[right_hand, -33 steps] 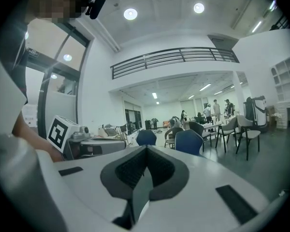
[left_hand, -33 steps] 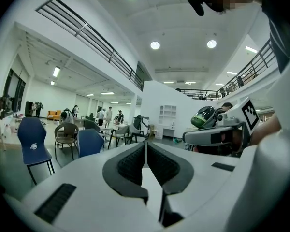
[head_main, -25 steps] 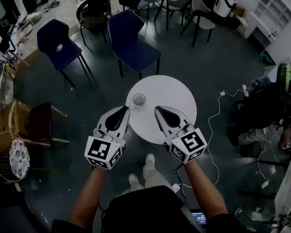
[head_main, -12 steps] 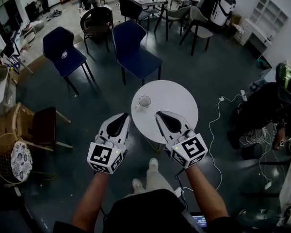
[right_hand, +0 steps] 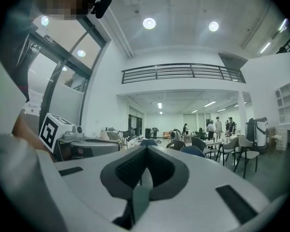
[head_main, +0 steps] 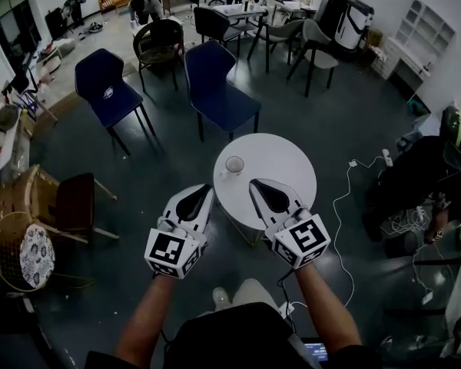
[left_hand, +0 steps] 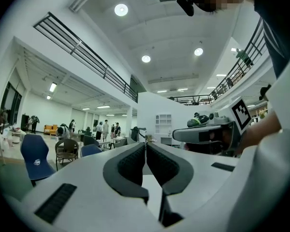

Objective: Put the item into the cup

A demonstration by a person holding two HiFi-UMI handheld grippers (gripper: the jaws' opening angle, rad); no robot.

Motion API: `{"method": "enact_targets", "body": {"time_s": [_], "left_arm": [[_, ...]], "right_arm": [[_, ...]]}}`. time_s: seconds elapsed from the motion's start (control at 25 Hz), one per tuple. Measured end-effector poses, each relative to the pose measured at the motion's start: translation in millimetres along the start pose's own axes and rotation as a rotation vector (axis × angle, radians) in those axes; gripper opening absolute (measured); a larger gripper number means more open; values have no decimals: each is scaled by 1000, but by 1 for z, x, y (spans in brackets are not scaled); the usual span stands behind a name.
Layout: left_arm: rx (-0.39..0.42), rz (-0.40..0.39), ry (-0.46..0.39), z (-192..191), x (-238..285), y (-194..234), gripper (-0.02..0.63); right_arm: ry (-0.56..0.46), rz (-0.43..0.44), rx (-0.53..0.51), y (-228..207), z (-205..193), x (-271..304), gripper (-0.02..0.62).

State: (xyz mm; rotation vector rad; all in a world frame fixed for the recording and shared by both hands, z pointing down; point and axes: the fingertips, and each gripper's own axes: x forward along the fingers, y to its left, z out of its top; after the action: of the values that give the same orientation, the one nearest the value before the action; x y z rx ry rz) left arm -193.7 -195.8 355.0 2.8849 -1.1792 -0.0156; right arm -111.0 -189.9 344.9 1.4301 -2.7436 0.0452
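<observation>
Head view shows a round white counter (head_main: 280, 160) with a cup (head_main: 234, 164) standing near its far left edge; whether anything lies inside it is too small to tell. The left tongs (head_main: 204, 190) hang just off the counter's near left rim, and the right tongs (head_main: 255, 183) reach over its near edge, both short of the cup. Each pair is clenched with nothing between its pads in its own gripper view. Two blue chairs (head_main: 215, 83) stand beyond the counter.

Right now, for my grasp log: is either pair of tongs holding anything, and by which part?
Nothing is held: the left tongs and right tongs are both shut, nothing between their jaws.
</observation>
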Motion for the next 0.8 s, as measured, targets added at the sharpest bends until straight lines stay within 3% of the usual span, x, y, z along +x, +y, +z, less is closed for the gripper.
{"method": "enact_targets", "body": {"time_s": [0.44,0.8], "left_arm": [[20,-21,-16,13,-4,-35,25],[35,-19,-22,28,-29,-95,25]], "right_arm": [[-15,-12,-7,1,8,-35,6],[-41,5,-16,16,25,-90,6]]}}
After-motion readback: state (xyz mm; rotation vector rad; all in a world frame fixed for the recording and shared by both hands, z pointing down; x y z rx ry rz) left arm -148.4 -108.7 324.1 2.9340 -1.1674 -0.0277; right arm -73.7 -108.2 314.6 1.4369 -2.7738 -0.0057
